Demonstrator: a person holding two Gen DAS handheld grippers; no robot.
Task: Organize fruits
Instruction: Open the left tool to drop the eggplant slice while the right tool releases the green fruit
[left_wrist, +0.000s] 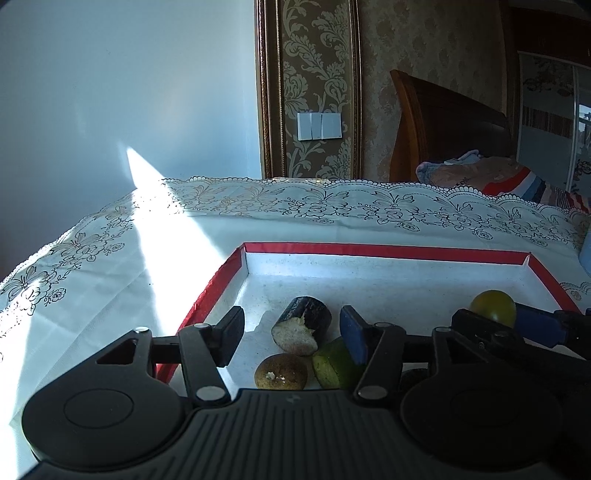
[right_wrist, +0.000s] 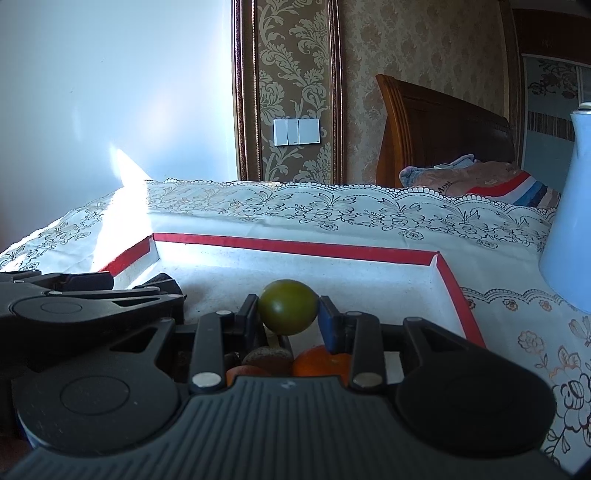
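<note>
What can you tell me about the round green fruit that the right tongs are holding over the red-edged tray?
The green fruit is small, round, smooth and glossy, olive green shading to yellow on its lit side. It looks whole and unmarked. The right tongs are shut on it, one pad pressing each flank, holding it above the white floor of the red-edged tray. Nothing else touches it; orange and brown fruits lie below.

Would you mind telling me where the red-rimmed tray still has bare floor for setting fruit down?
The white floor along the far wall of the red-rimmed white tray is bare, from the left corner to the right corner. The near edge is crowded: dark cut cylinder, brown round fruit, green wedge, orange fruit.
</note>
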